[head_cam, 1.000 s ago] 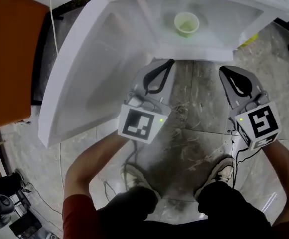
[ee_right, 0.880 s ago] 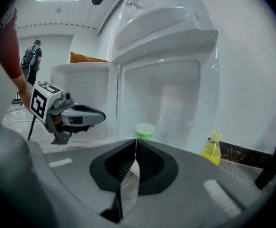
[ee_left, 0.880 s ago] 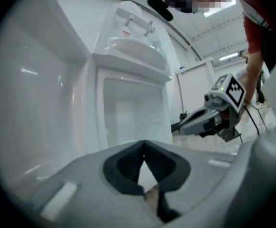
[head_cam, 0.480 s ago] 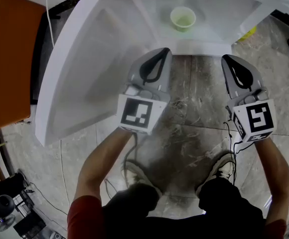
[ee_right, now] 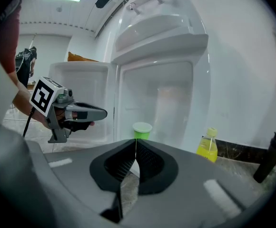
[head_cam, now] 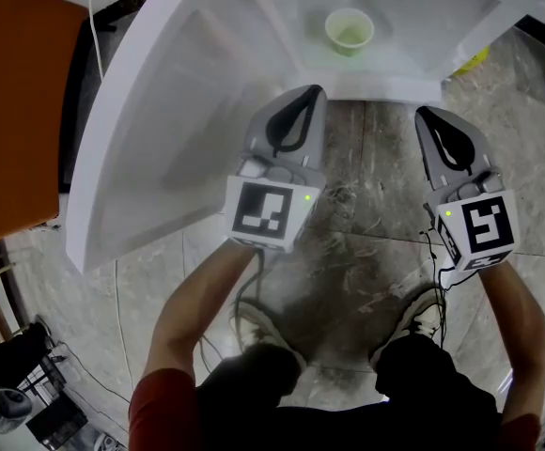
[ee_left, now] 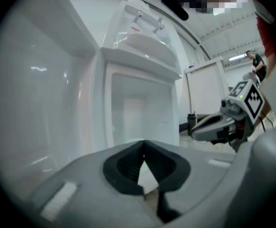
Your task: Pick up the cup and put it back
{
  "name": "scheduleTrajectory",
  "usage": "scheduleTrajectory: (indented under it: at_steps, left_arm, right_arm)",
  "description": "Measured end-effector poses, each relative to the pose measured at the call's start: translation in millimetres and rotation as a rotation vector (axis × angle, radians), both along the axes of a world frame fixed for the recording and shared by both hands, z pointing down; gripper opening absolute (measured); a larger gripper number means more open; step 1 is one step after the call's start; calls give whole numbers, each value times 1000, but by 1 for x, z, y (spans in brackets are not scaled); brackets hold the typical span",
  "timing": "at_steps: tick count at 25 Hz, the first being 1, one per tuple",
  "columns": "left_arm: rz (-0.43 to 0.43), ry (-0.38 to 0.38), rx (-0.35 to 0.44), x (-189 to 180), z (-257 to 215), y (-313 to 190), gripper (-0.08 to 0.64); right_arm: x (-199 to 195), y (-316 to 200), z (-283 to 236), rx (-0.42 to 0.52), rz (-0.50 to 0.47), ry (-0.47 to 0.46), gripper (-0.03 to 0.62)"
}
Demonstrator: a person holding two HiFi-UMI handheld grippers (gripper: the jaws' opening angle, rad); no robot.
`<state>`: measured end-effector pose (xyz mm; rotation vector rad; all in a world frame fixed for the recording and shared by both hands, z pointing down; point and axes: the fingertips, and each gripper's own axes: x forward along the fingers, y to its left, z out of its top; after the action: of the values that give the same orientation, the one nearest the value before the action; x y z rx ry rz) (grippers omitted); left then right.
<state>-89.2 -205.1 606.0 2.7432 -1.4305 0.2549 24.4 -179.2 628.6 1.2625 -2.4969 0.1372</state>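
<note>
Cup [head_cam: 350,32] on the fridge shelf [head_cam: 409,40] looks light, thin-walled and crushable: grip gently across mid-wall. Left claw [head_cam: 310,94] and right claw [head_cam: 425,114] are both clenched, empty.

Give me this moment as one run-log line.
phase: pre-grasp, cup not yet picked | cup: upright on fridge shelf | left gripper: shut, empty | right gripper: shut, empty, aimed at cup

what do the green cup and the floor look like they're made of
Cup: probably thin plastic or coated paper, pale green, matte, with a lighter rim; can't tell which. Floor: looks like polished stone or stone-look tile, with a grey veined pattern, joint lines and glossy reflections.
</note>
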Motion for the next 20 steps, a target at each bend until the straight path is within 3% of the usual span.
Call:
scheduleTrajectory:
  at_steps: [9, 13, 20]
  left_arm:
    - [-26, -17, -19, 11, 15, -11, 73]
    - [-51, -34, -53, 15, 34, -23, 142]
    - [-63, -28, -92, 26, 53, -40, 244]
  right_arm:
    - [6, -1, 13, -27, 0, -8, 3]
    - [9, -7, 22, -54, 11, -32, 3]
    - [11, -2, 41, -126, -26, 19, 3]
